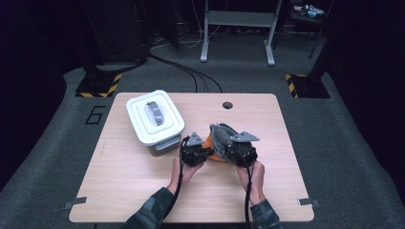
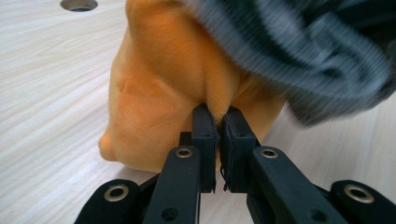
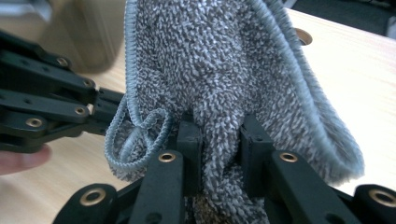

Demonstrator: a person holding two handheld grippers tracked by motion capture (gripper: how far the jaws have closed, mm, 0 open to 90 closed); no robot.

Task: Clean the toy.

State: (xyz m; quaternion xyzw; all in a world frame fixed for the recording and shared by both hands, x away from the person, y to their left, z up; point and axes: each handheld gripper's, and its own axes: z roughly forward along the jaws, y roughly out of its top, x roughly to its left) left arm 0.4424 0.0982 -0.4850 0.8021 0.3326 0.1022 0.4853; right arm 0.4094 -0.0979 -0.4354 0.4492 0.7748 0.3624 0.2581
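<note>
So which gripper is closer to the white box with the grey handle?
Left. The left gripper, pinching the orange cloth, sits just right of the white box; the right gripper, clamped on the grey cloth, lies farther right.

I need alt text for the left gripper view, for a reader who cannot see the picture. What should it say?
The left gripper has its two black jaws shut on a fold of an orange cloth that rests on a pale wooden table. A grey towel hangs over the cloth's upper right, and a round hole in the table shows at the top left.
</note>
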